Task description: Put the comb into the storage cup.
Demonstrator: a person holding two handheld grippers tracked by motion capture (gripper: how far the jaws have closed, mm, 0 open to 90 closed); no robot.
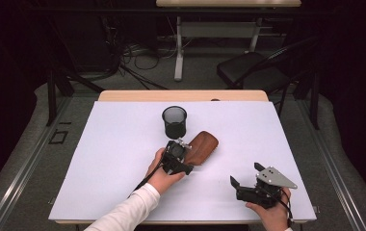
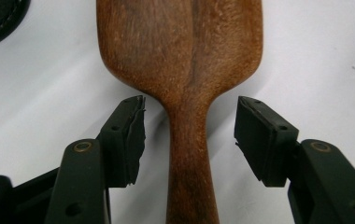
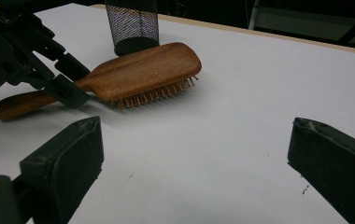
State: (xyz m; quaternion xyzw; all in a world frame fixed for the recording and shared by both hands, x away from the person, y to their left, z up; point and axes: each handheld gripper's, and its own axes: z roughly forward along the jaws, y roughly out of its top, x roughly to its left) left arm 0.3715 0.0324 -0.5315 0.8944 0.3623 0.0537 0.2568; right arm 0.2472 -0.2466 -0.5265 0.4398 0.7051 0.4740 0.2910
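On the white desk (image 1: 123, 192), beside the mesh cup (image 1: 174, 121), the left gripper (image 2: 189, 135) is straddling the wooden hairbrush (image 2: 185, 70) neck with jaws not yet touching, needing centred, even closure.

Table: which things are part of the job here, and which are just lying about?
In the job:
- hairbrush, lying bristles down
- left gripper, open astride the brush's handle, pads not yet touching
- mesh cup, right behind the brush, perhaps its target

Lying about:
- right gripper, open, idle
- chair and second desk behind the table
- floor cables
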